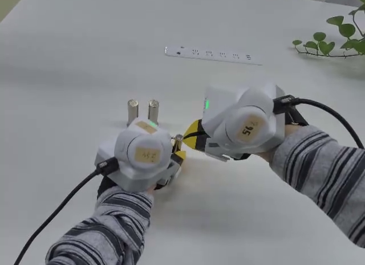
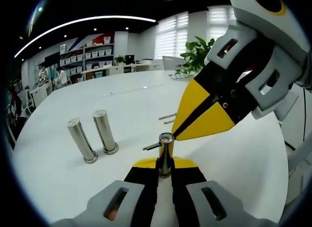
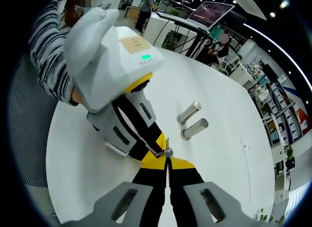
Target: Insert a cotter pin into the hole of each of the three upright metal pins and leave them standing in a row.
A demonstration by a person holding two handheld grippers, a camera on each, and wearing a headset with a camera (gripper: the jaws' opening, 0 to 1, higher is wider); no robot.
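Two steel pins [image 1: 133, 111] [image 1: 153, 110] stand upright side by side on the white table [image 1: 85, 60]. My left gripper [image 2: 165, 167] is shut on the third steel pin [image 2: 165, 150], holding it upright just in front of them. A thin cotter pin [image 2: 152, 146] pokes out of the left side of this pin's head. My right gripper [image 3: 168, 164] comes in from the right, its yellow tips closed at the pin's head [image 3: 168, 152], apparently on the cotter pin's other end. In the head view the left gripper [image 1: 178, 155] and right gripper [image 1: 191, 137] meet at that pin [image 1: 178, 142].
Two loose cotter pins [image 2: 168, 118] lie on the table behind the held pin. A white power strip [image 1: 212, 54] lies farther back, and a leafy plant [image 1: 336, 34] reaches in at the far right. Cables trail from both grippers toward me.
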